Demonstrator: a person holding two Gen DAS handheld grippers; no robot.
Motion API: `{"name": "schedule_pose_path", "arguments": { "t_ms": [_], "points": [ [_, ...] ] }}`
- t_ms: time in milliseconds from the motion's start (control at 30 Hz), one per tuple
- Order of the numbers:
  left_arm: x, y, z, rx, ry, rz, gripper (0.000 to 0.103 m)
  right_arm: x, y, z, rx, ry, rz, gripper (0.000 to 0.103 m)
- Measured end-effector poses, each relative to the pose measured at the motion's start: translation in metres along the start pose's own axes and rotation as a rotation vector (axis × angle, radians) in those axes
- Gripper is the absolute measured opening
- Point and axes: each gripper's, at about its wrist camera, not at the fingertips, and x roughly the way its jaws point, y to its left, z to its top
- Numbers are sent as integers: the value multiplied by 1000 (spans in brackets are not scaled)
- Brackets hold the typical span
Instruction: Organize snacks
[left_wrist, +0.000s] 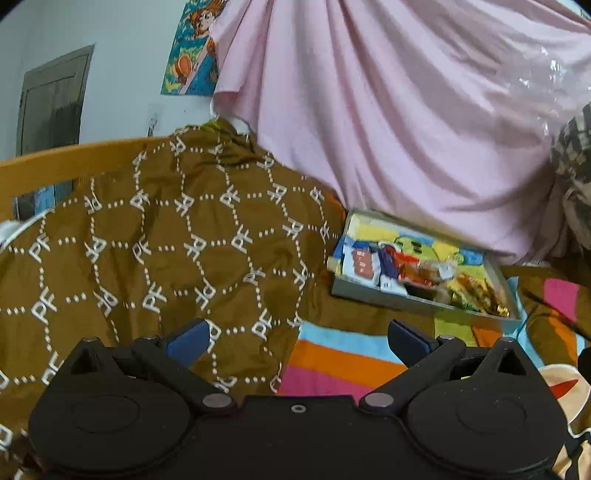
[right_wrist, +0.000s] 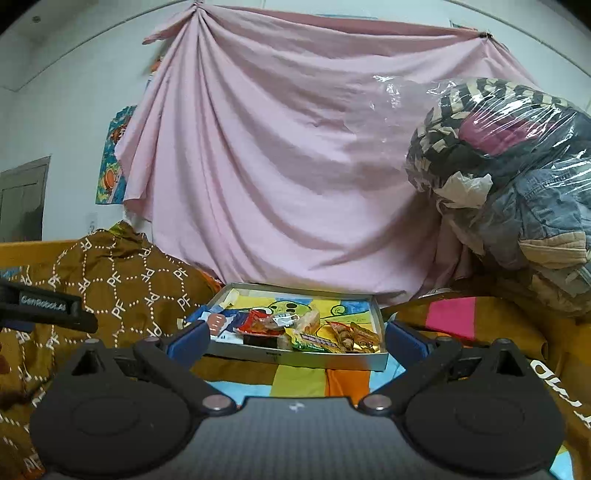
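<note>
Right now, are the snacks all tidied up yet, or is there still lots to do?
Already done: the snack packets are all gathered in the tray on the striped blanket; I see none loose outside it. But they lie jumbled, overlapping along the tray's front. In hand: nothing. The left gripper and right gripper are both open and empty, short of the tray. Left: probably sorting that pile.

I count one metal tray (right_wrist: 295, 360), and in it roughly six or seven snack packets (right_wrist: 314, 341), though they overlap too much for a firm number. I see one pink sheet (right_wrist: 280, 166), one brown patterned cloth (left_wrist: 166, 236), one striped blanket (left_wrist: 343, 363), one plastic-wrapped bundle of clothes (right_wrist: 517, 177) and one poster (left_wrist: 194, 51). I have two grippers, each with two blue-tipped fingers (left_wrist: 188, 338).
</note>
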Motion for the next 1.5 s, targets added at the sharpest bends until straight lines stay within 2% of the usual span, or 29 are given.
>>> {"name": "schedule_pose_path", "arguments": {
  "t_ms": [133, 267, 567, 767, 933, 1033, 1167, 1300, 1500],
  "points": [
    [9, -2, -12, 0, 23, 7, 102, 8, 0, -17, 7, 50, 36, 103],
    [15, -3, -21, 3, 38, -1, 102, 15, 1, -23, 21, 76, 29, 103],
    [19, 3, -34, 0, 17, -47, 102, 10, 5, -33, 82, 101, -44, 103],
    [12, 5, -45, 60, -2, -80, 102, 4, 12, -40, 135, 129, -94, 103],
    [3, 5, -59, 105, -46, -110, 102, 1, 19, -47, 120, 151, -74, 103],
    [3, 4, -64, 117, -44, -106, 102, 2, 22, -49, 103, 144, -63, 103],
    [-5, 6, -72, 110, -89, -56, 102, 6, 20, -52, 131, 158, -54, 103],
    [-3, 7, -74, 135, -50, -49, 102, 7, 18, -55, 158, 173, -58, 103],
    [-12, 6, -73, 158, -68, -58, 102, 2, 16, -56, 152, 186, -80, 103]
  ]
}}
